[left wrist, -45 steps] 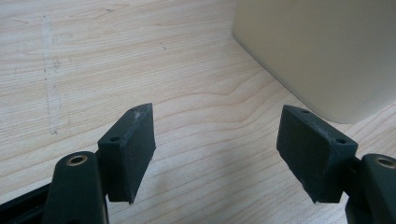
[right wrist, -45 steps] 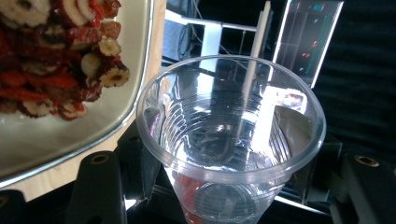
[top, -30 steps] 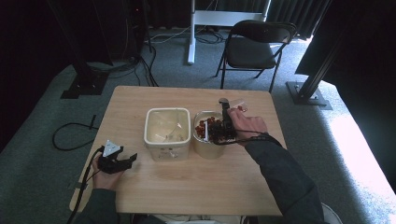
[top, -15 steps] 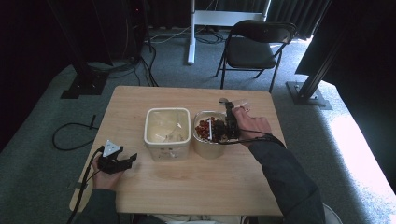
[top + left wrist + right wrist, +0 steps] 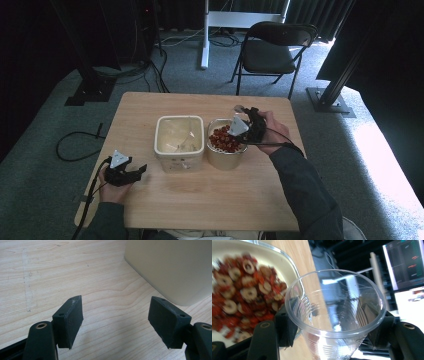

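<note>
High view first: the right gripper (image 5: 239,131) has moved, compared with a second ago, from beside the far rim of the bowl of red dried fruit (image 5: 226,142) to a place over that bowl, near its right edge; the square pale container (image 5: 179,141) stands just beside the bowl on the wooden surface (image 5: 200,200); the left gripper (image 5: 131,173) has stayed low at the near left corner. Left gripper view: its jaws are spread wide with nothing between them, above bare wood, and the wall of the pale container is near at the upper right. Right gripper view: the jaws are pinching a clear plastic cup (image 5: 337,315), which looks empty and tilted, with the fruit just beside its rim; I judge that scooping fruit is about to start.
</note>
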{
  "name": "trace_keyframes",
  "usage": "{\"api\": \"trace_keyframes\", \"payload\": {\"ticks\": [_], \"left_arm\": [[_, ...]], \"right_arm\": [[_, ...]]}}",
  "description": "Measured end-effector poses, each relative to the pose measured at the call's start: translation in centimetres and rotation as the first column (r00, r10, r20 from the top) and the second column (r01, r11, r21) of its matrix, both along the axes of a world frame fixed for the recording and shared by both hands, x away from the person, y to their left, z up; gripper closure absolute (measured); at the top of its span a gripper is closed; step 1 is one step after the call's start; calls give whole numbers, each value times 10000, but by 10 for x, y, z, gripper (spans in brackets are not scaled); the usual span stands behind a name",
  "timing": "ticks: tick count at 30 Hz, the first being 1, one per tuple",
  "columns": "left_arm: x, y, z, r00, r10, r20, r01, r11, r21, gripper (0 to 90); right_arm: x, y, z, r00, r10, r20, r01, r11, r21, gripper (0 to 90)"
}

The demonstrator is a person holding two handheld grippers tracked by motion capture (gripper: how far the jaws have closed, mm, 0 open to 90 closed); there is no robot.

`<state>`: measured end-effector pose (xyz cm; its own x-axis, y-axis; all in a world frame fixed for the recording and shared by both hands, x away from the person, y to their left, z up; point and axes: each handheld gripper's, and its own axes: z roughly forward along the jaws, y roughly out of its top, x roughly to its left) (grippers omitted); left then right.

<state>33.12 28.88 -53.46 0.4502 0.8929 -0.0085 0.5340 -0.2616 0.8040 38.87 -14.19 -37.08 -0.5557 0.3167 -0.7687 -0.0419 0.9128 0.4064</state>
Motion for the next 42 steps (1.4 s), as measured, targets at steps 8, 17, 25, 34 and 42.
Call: {"api": "trace_keyframes", "payload": {"ticks": [8,17,25,34,42], "left_arm": [[0,-1,0,10000,-11,-13,11,10000,23,286],[0,-1,0,10000,-17,-20,17,10000,46,286],[0,-1,0,10000,-19,1,19,10000,45,287],[0,-1,0,10000,-32,20,32,10000,32,286],[0,-1,1,10000,-25,34,25,10000,37,286]], "right_arm": [[7,-24,15,9914,314,-1271,49,9611,2761,361],[15,-47,25,9698,831,-2294,450,8632,5028,365],[19,-50,26,9588,1083,-2626,702,8055,5884,365],[17,-40,28,9507,1487,-2720,641,7642,6418,364],[14,-30,29,9460,1717,-2750,499,7610,6468,364]]}}
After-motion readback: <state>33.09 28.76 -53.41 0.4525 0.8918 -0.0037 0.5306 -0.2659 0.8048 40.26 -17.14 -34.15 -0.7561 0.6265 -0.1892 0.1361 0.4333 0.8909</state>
